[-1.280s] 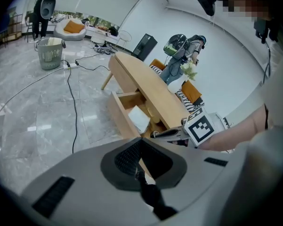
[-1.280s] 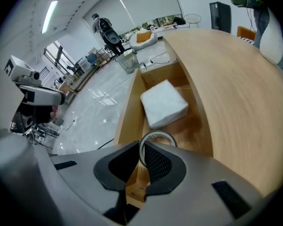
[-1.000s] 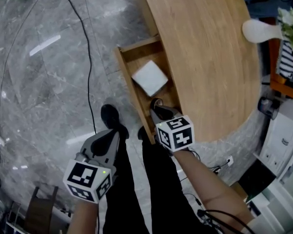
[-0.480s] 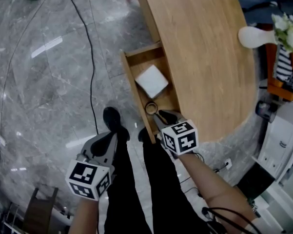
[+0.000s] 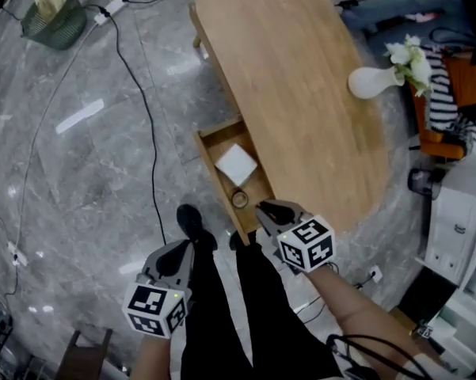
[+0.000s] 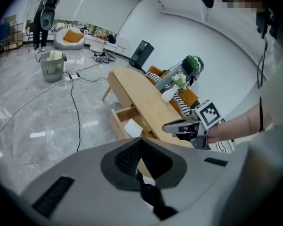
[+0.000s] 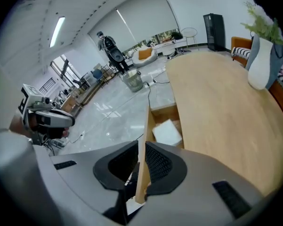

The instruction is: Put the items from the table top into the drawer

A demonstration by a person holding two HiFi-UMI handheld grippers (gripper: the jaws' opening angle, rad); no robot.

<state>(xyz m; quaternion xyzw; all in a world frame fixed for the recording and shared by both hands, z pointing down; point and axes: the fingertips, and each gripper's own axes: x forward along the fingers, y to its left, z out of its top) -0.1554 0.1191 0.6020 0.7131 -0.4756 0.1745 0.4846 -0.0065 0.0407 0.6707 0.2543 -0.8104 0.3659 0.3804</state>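
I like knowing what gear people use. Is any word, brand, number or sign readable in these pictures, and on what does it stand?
No words, brands or numbers can be read anywhere.
Marker cubes on the left gripper and right gripper: black-and-white square patterns, not letters.
White unit at the head view's right edge: a small dark mark, too small to read.

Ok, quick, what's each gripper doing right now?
Left grey gripper: closed, empty.
Right grey gripper: slightly open, jaws have just been closing, nothing between them.
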